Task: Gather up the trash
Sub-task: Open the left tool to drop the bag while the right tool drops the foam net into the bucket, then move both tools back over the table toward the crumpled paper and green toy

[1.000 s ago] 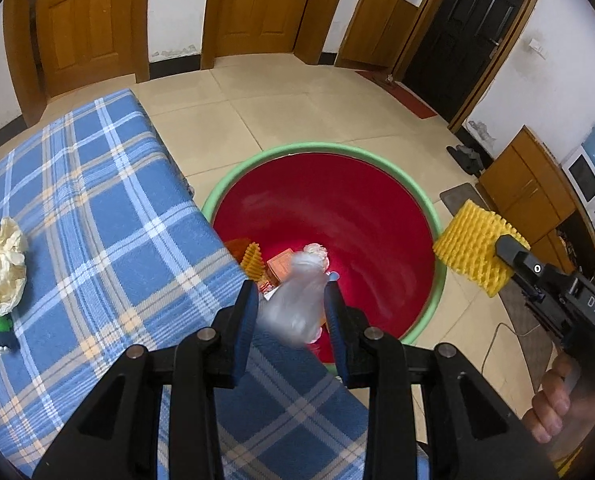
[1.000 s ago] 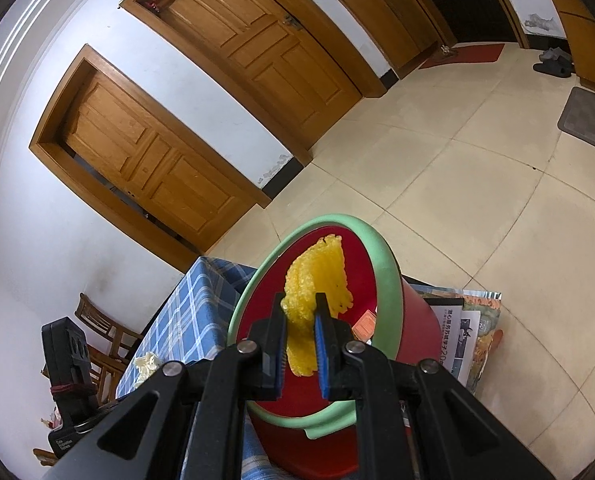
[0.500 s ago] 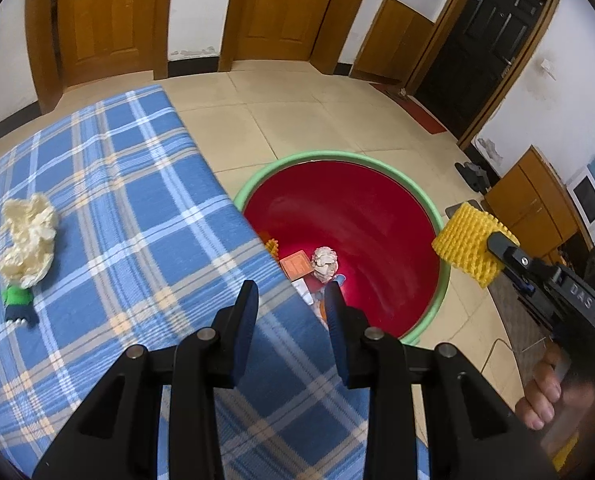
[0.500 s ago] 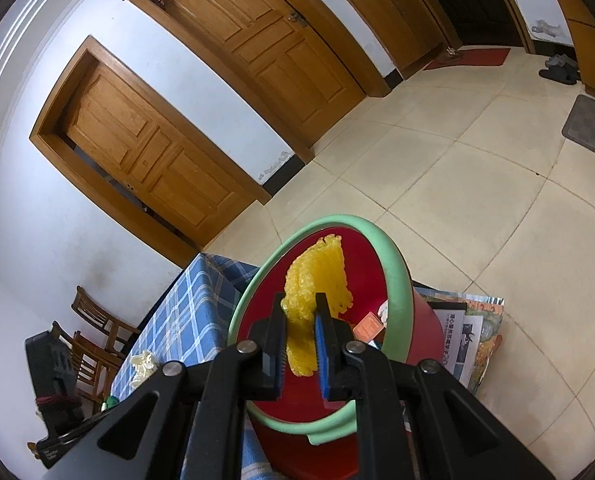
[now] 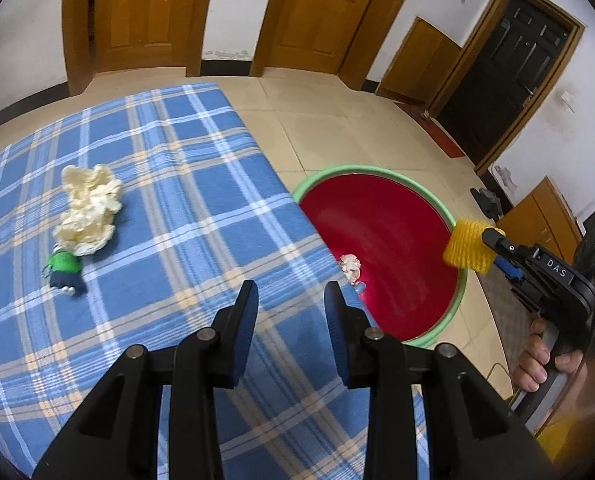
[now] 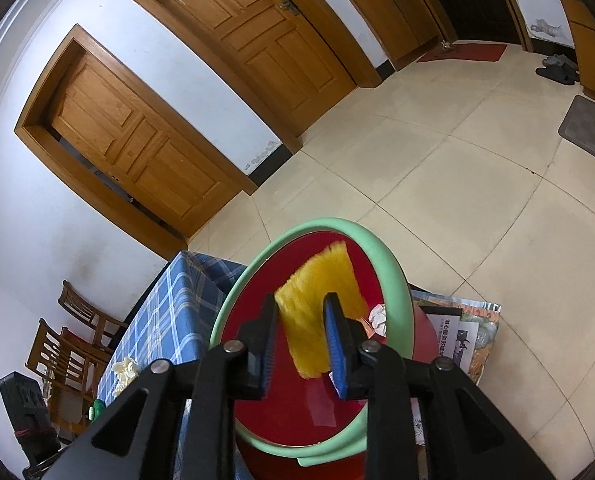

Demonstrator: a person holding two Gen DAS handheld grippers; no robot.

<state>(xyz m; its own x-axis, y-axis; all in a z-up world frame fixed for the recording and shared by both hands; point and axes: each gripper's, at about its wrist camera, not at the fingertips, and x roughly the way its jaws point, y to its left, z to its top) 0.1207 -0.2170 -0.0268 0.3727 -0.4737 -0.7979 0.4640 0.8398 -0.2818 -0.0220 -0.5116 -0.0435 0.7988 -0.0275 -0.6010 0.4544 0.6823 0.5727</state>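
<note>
A red basin with a green rim [image 5: 361,168] stands on the floor against the table's right edge; a crumpled paper ball [image 5: 350,263] lies inside. My left gripper [image 5: 291,292] is open and empty above the blue plaid tablecloth [image 5: 177,160]. A cream crumpled wrapper [image 5: 89,208] and a small green toy [image 5: 63,264] lie on the cloth to its far left. My right gripper [image 6: 300,300] hangs over the basin [image 6: 393,280] with its jaws parted. The yellow foam net [image 6: 317,304] sits loose and blurred between them. From the left wrist, the net [image 5: 467,246] is at that gripper's tip above the rim.
A person's hand [image 5: 537,360] holds the right gripper's handle. Magazines [image 6: 465,332] lie on the floor beside the basin. Wooden chairs [image 6: 77,344] stand behind the table. Tiled floor [image 6: 457,160] stretches to the wooden doors, with slippers [image 6: 557,68] near the far wall.
A clear bottle between my left jaws a second ago is gone, and that gripper has drawn back over the table. My right jaws have widened and the net has puffed out.
</note>
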